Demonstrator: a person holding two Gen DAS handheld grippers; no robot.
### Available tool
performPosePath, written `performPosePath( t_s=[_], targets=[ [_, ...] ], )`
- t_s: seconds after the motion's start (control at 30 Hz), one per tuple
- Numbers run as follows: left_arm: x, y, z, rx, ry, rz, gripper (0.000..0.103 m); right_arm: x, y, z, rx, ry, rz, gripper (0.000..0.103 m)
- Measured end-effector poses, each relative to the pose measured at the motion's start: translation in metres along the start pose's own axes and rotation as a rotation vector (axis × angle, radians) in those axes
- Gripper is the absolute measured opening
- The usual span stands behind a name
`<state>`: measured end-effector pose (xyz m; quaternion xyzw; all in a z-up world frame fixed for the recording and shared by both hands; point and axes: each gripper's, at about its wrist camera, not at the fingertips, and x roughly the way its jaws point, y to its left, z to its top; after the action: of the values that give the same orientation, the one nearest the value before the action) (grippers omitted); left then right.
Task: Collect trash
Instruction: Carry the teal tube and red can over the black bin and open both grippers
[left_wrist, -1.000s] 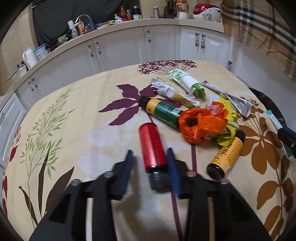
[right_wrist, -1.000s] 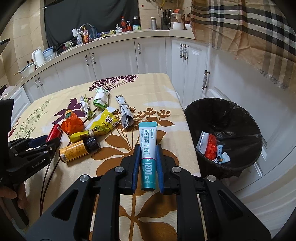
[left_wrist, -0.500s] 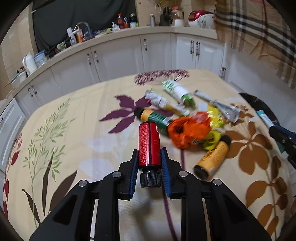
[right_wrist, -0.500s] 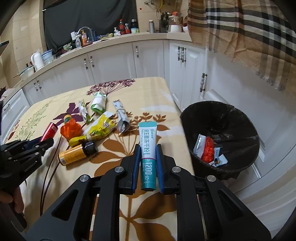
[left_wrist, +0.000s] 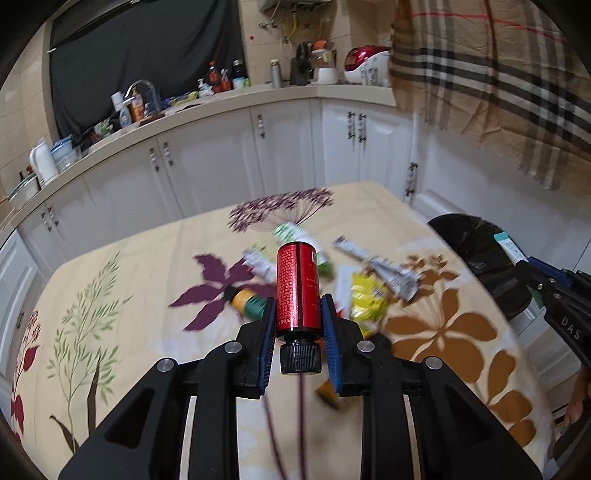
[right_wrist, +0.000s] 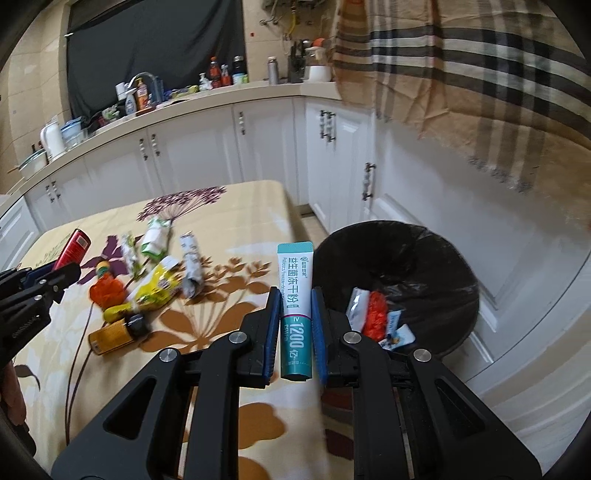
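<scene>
left gripper (left_wrist: 297, 325): fingers clenching on red bottle (left_wrist: 297, 286), low centre of left wrist view; also showing at left edge of right wrist view
red bottle: metallic red cylinder, black screw cap (left_wrist: 300, 356) pointing back toward camera, long axis running along the fingers, base tipping up and away; lifted clear of the surface (left_wrist: 147, 280)
right gripper (right_wrist: 293, 332): fingers clenching on toothpaste tube (right_wrist: 295, 295), low centre of right wrist view
toothpaste tube: flat, white top with teal lower band, white printing, long axis in line with the fingers, crimped end pointing away; hanging over the surface edge
trash bin (right_wrist: 436, 266): black liner, sitting on the floor to the right of the surface, centre right of right wrist view; already holding a few wrappers, one red
key relation: bin lying just right of and beyond the tube tip; right gripper being the nearer one, left gripper sitting well apart across the surface, so judging tube drops first
remaining trash: orange bag (right_wrist: 107, 290), yellow wrapper (right_wrist: 157, 286), yellow bottle (right_wrist: 112, 334), crumpled tubes, all lying mid-left in right wrist view, partly blurred
step judged: both carrying toward the bin, neither over the opening yet
risk judged: bottle round and slick, could be slipping between the fingers if tipping further
</scene>
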<state>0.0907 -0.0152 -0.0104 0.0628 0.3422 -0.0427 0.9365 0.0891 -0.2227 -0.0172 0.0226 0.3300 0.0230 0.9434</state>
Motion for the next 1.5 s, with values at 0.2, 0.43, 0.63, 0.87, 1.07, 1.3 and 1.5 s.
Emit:
performPosePath(
  t_s=[0.2, 0.43, 0.63, 0.87, 1.07, 1.3, 1.5],
  targets=[
    [0.002, -0.028, 0.019, 0.029, -0.049, -0.058, 0.025, 0.000, -0.024, 0.009, 0.028, -0.024, -0.051, 0.016],
    [0.010, -0.063, 0.041, 0.051, -0.096, -0.118, 0.025, 0.004, -0.046, 0.021, 0.054, -0.065, -0.101, 0.016],
    [0.023, -0.100, 0.056, 0.095, -0.120, -0.160, 0.025, 0.009, -0.064, 0.031, 0.059, -0.095, -0.149, 0.016],
    [0.045, -0.134, 0.072, 0.120, -0.132, -0.185, 0.025, 0.022, -0.086, 0.038, 0.078, -0.111, -0.185, 0.016],
    [0.067, -0.159, 0.082, 0.128, -0.130, -0.195, 0.025, 0.039, -0.106, 0.042, 0.110, -0.119, -0.219, 0.016],
    [0.097, -0.184, 0.086, 0.136, -0.099, -0.187, 0.025, 0.067, -0.126, 0.040, 0.151, -0.105, -0.246, 0.017],
    [0.121, -0.202, 0.088, 0.157, -0.054, -0.175, 0.045, 0.088, -0.143, 0.039, 0.198, -0.091, -0.271, 0.027]
  ],
)
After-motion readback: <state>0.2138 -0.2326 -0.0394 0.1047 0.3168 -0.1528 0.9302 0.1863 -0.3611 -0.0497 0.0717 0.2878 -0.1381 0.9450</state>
